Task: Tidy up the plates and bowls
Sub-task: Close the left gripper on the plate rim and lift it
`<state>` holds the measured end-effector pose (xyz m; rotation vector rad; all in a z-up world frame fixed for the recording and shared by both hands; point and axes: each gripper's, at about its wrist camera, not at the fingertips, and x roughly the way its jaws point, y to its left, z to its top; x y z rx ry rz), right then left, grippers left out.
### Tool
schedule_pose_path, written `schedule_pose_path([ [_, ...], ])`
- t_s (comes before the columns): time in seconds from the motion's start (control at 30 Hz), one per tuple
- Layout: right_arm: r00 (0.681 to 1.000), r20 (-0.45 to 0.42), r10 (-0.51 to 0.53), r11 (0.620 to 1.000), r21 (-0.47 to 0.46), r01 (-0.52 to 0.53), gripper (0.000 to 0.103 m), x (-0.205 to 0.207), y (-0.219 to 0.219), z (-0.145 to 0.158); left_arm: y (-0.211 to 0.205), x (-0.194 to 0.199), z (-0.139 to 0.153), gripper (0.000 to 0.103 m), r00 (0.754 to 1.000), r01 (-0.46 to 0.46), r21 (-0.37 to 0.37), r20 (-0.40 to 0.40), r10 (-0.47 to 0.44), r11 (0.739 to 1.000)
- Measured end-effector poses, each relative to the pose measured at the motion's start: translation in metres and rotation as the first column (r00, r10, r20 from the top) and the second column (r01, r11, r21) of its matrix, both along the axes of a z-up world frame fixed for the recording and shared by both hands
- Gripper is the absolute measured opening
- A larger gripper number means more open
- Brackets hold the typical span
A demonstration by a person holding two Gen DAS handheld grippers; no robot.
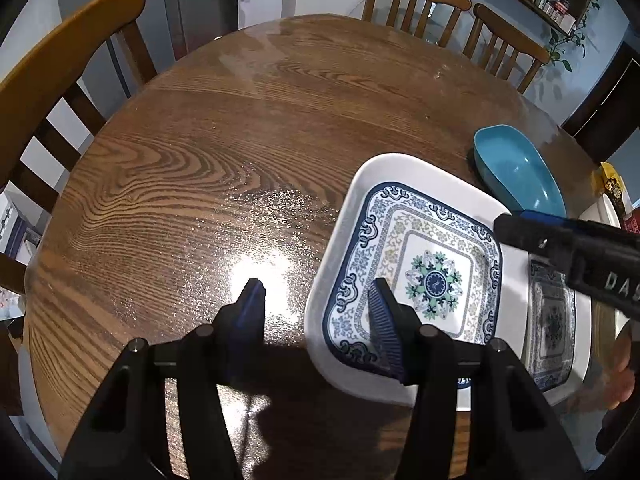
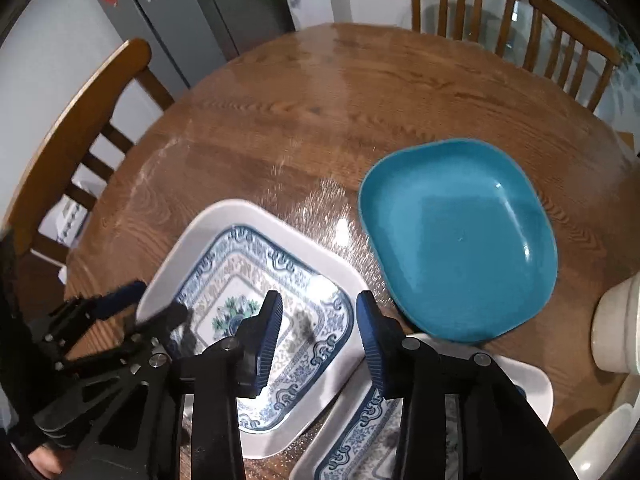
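Observation:
A white square plate with a blue floral pattern [image 1: 416, 256] lies on the round wooden table [image 1: 224, 168]; it also shows in the right wrist view [image 2: 256, 280]. My left gripper [image 1: 316, 304] is open, its jaws straddling that plate's left rim. A second patterned plate [image 1: 554, 320] lies partly under the first; in the right wrist view [image 2: 360, 440] it is below my right gripper [image 2: 318, 332], which is open and empty above both plates. A teal square bowl [image 2: 460, 240] sits behind them, also seen in the left wrist view [image 1: 516, 168].
Wooden chairs [image 1: 52, 92] ring the table, two at the far side [image 2: 512, 20]. A white ceramic piece [image 2: 616, 328] stands at the right edge of the table. A grey fridge [image 2: 168, 12] and a plant are beyond the table.

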<state>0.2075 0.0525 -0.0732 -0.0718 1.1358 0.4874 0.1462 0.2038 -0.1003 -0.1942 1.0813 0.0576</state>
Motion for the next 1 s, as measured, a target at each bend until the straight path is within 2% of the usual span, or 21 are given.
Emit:
schedule_pose_path([
  [0.2,0.999,-0.021,-0.034,0.999,0.006,0.034,0.042,0.005,-0.008,-0.002,0.002,0.001,0.000,0.052,1.000,-0.005,-0.025,-0.001,0.005,1.000],
  [0.4,0.996,-0.076,-0.046,0.999,0.004,0.047,0.042,0.009,-0.007,-0.016,0.002,-0.002,-0.001,0.052,1.000,0.000,-0.033,-0.001,0.000,0.999],
  [0.43,0.996,-0.081,-0.044,0.999,0.005,0.044,0.042,0.009,-0.005,-0.017,0.001,-0.001,-0.001,0.046,1.000,0.003,-0.033,0.000,-0.003,0.999],
  [0.47,0.996,-0.078,-0.043,0.999,-0.008,0.042,0.041,0.009,-0.003,-0.018,0.001,-0.001,-0.001,0.035,1.000,0.009,-0.033,0.001,-0.009,0.999],
  [0.5,0.996,-0.076,-0.041,0.999,-0.017,0.039,0.039,0.009,0.000,-0.019,0.000,0.000,-0.001,0.030,1.000,0.014,-0.033,0.002,-0.014,0.999],
  [0.53,0.996,-0.075,-0.037,0.999,-0.021,0.035,0.030,0.009,0.002,-0.020,0.000,0.000,-0.001,0.029,1.000,0.011,-0.025,0.002,-0.011,1.000],
  [0.6,0.997,-0.062,-0.041,0.998,-0.045,0.038,0.023,0.009,0.005,-0.022,0.001,0.001,-0.001,0.026,1.000,0.003,-0.019,0.005,-0.003,1.000],
  [0.67,0.998,-0.048,-0.046,0.997,-0.062,0.043,0.014,0.009,0.004,-0.023,0.005,0.001,-0.001,0.019,1.000,-0.008,-0.027,0.005,0.009,1.000],
  [0.73,0.998,-0.043,-0.054,0.997,-0.065,0.051,0.010,0.008,0.004,-0.022,0.009,0.000,-0.001,0.015,1.000,-0.025,-0.033,0.002,0.025,0.999],
  [0.83,0.997,-0.044,-0.056,0.997,-0.046,0.054,0.010,0.004,0.009,-0.020,0.012,-0.009,0.000,0.016,0.999,-0.050,-0.023,0.003,0.050,0.998],
  [1.0,1.000,-0.010,-0.006,1.000,0.015,0.006,0.009,-0.016,0.021,0.005,0.025,-0.040,0.020,0.016,0.995,-0.091,0.011,0.050,0.090,0.996],
])
